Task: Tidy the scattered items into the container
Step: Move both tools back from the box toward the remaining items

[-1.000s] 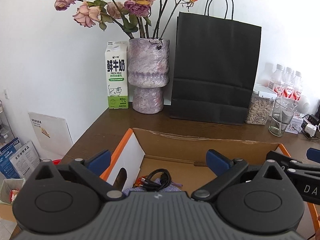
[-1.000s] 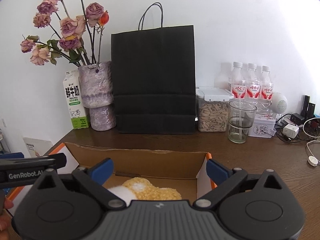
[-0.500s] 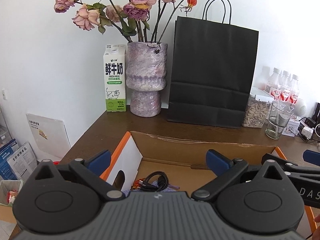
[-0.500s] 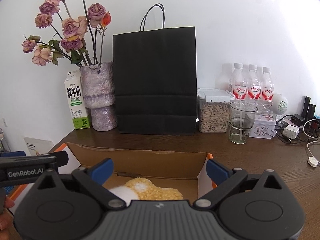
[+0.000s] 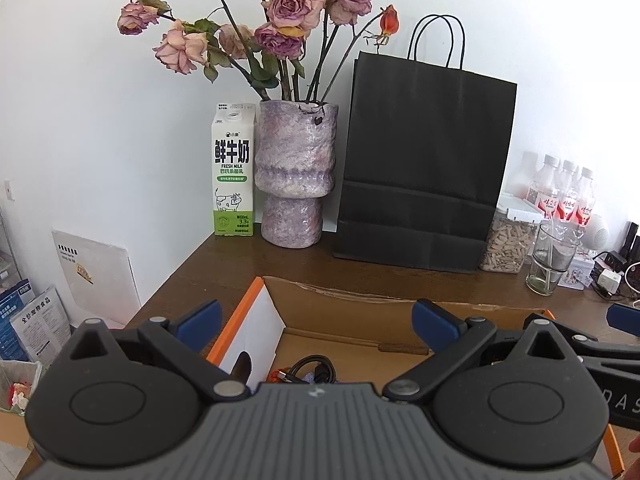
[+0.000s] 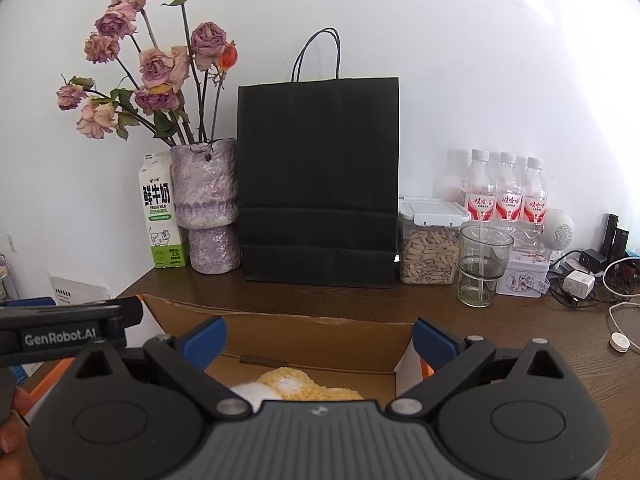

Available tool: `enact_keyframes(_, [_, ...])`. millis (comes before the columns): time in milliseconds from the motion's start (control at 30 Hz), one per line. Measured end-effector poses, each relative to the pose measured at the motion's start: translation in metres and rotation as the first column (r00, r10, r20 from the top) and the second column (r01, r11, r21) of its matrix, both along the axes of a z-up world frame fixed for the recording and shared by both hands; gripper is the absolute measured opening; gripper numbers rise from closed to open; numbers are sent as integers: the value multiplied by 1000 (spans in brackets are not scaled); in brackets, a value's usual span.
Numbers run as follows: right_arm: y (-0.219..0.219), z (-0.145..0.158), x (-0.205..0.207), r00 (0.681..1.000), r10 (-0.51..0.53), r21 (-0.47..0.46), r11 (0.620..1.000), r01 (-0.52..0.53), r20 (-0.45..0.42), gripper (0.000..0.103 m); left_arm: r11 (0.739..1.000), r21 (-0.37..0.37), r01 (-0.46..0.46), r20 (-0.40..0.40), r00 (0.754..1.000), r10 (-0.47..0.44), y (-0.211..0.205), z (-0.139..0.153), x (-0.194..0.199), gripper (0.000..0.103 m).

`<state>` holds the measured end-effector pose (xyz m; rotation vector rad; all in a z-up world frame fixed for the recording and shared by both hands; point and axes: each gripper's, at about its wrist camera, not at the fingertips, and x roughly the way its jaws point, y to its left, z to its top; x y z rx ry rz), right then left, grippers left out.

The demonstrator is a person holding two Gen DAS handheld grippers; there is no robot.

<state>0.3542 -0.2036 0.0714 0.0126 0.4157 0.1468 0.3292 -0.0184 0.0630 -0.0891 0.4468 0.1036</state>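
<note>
both left gripper (image 5: 316, 320) and right gripper (image 6: 318, 338) spread wide, empty, above open brown cardboard box (image 5: 360, 320); lift clear of yellow plush toy (image 6: 304, 388) without snagging

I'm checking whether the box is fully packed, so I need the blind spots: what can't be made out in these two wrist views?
- Left wrist view: the near floor of the cardboard box is hidden by the left gripper body; the black cable shows only in part.
- Right wrist view: the yellow plush item is cut off by the right gripper body, so its shape is unclear.
- Both views: table in front of the box is unseen.
</note>
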Motion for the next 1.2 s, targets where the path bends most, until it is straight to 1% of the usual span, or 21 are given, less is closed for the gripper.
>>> enact_keyframes(200, [1, 10, -12, 1000, 7, -4, 1000, -7, 29, 100, 1000, -14, 0, 44, 999, 1, 3, 13, -15, 103])
enact_keyframes(467, [-2, 26, -44, 998, 33, -2, 999, -33, 57, 100, 999, -40, 12, 82, 997, -8, 14, 31, -54, 103])
enact_keyframes(600, [-7, 33, -71, 996, 33, -11, 999, -32, 83, 100, 999, -41, 14, 90, 996, -11, 18, 40, -78, 103])
enact_keyframes(867, [-31, 42, -134, 993, 45, 13, 999, -47, 112, 100, 998, -64, 25, 117, 993, -17, 28, 48, -133, 103])
enact_keyframes(1033, [-45, 41, -172, 990, 49, 6, 999, -50, 129, 100, 997, -61, 37, 127, 992, -29, 28, 46, -163, 103])
enact_keyframes(1200, [-58, 33, -203, 991, 54, 21, 998, -57, 125, 100, 997, -52, 65, 124, 991, -58, 24, 37, -191, 103])
